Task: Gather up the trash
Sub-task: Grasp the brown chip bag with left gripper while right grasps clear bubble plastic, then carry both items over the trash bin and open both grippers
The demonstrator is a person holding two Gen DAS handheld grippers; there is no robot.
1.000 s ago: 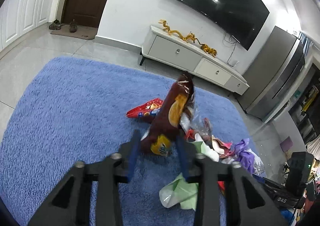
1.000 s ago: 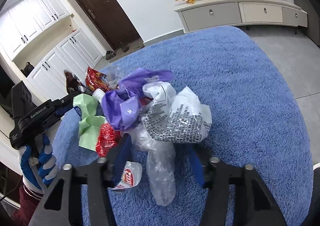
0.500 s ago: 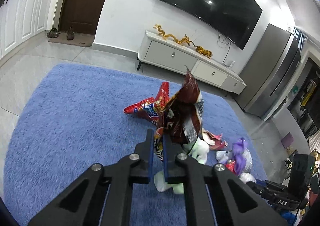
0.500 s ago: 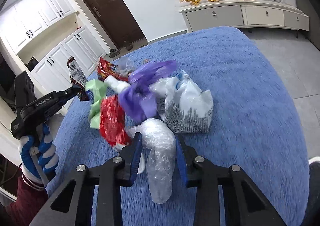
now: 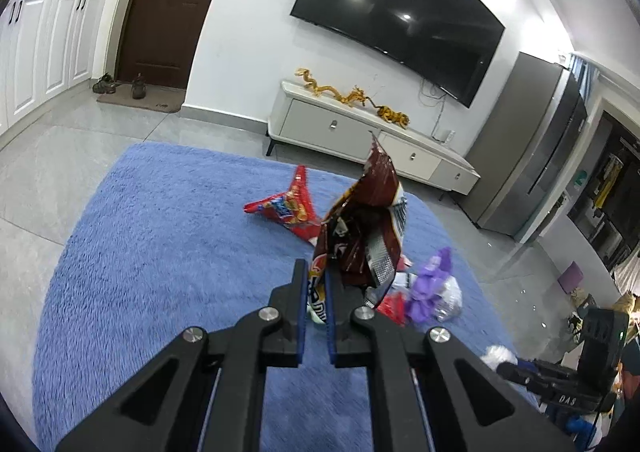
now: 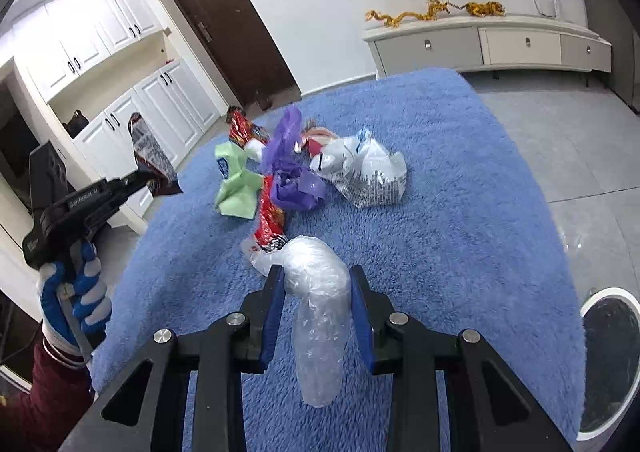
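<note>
Blue rug (image 5: 160,236): crumpled maroon snack bag (image 5: 362,236), foil lining showing.

Dark brown snack bag (image 5: 362,236); red wrapper (image 5: 290,207); purple bag (image 6: 290,179); blue rug (image 6: 440,211)

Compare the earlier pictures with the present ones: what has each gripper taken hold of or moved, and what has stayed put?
The left gripper closed on the brown snack bag and lifted it off the blue rug. The right gripper closed on the clear plastic bag and raised it clear of the pile. The red wrapper, purple bag and green bag stayed on the rug.
</note>
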